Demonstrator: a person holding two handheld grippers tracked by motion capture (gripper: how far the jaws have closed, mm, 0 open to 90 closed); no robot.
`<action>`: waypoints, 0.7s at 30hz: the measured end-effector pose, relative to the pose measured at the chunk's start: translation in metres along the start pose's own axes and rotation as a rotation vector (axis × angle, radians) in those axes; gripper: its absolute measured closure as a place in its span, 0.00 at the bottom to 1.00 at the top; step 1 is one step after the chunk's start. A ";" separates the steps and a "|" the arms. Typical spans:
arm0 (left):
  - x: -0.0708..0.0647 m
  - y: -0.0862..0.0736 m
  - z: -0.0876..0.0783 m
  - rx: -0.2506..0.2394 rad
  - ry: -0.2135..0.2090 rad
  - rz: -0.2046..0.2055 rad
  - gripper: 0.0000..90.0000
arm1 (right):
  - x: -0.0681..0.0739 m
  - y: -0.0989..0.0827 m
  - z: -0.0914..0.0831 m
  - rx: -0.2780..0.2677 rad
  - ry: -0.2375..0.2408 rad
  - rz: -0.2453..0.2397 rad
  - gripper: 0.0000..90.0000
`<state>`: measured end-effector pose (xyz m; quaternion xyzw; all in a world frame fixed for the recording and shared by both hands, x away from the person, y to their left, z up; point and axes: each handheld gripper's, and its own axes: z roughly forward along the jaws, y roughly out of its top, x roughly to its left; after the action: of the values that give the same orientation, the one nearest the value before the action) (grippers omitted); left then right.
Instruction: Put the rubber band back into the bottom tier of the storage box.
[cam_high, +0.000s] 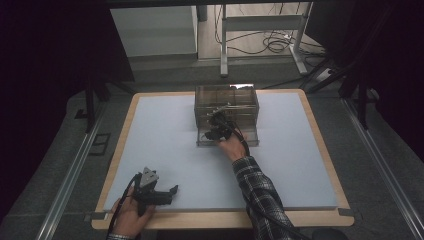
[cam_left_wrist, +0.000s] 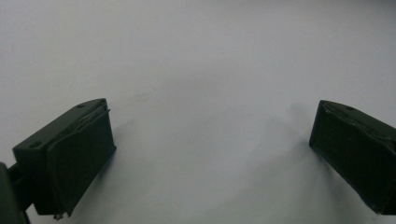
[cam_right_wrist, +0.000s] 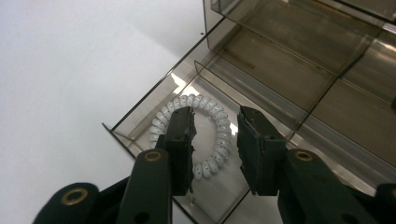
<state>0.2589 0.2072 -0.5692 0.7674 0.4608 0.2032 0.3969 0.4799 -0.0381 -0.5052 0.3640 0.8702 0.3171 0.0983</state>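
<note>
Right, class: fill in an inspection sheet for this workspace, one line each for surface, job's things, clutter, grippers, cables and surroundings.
Surface: pale table top with wooden rim, bare.
Job's things: white spiral ring lying in the front tray of the smoky clear organiser box.
Clutter: nothing seen.
Grippers: right gripper over the ring, jaws apart, pads not pressing it; left gripper resting on the table, jaws wide, nothing between.
Cables: loose loops on the floor.
Surroundings: metal frame legs, dark room.

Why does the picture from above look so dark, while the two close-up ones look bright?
High view: dim room, dark edges, only the pale table lit. Left gripper view: soft shadows beside the black jaws, which are slightly blurred. Right gripper view: glare on the clear smoky organizer near the white spiral hair tie; the near jaws are soft.
</note>
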 end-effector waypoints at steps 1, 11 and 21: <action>0.000 0.000 0.000 0.000 0.000 0.000 0.00 | 0.001 0.000 -0.001 -0.001 -0.002 -0.007 0.70; 0.000 0.000 0.000 0.000 0.000 0.000 0.00 | 0.007 0.000 -0.009 -0.016 -0.006 -0.051 0.63; 0.000 0.000 0.000 0.002 0.001 0.002 0.00 | 0.013 0.000 -0.017 -0.026 -0.019 -0.093 0.57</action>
<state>0.2589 0.2074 -0.5692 0.7681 0.4603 0.2035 0.3959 0.4640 -0.0374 -0.4907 0.3250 0.8809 0.3200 0.1259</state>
